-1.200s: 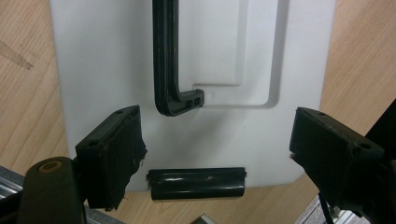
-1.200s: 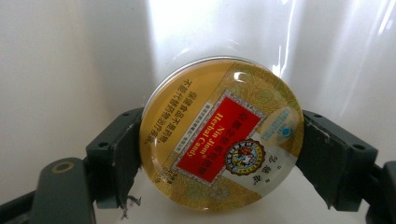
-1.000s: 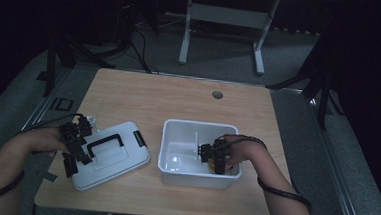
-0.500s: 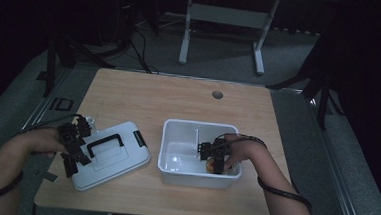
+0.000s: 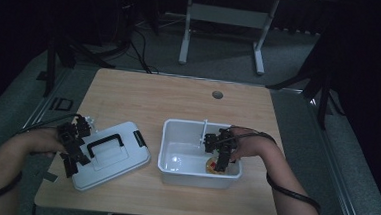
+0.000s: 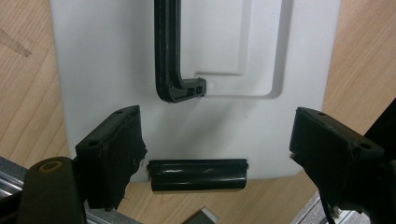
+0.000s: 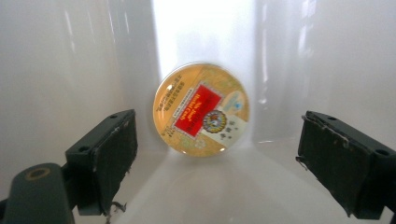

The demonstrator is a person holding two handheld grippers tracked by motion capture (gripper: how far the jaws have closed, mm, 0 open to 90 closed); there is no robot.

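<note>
My right tongs (image 7: 215, 154) are open inside the white bin (image 5: 171, 136), nothing gripped. The round tin (image 7: 201, 109) sits in the bin's near right corner, leaning on the wall, clear of both pads. My left tongs (image 6: 215, 154) are open over the lid (image 5: 125, 156), left of the bin, straddling its black latch (image 6: 197, 174) on the worktop (image 5: 154, 95).

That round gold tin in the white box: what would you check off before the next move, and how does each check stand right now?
1. Round tin inside the white box, leaning against its wall: ok.
2. Right gripper open, tin free of its jaws: ok.
3. Left gripper open over the lid, not clamping it: ok.
4. Lid off the box, lying beside it on the table: ok.
5. Lid's black latch undamaged: cannot tell.
</note>
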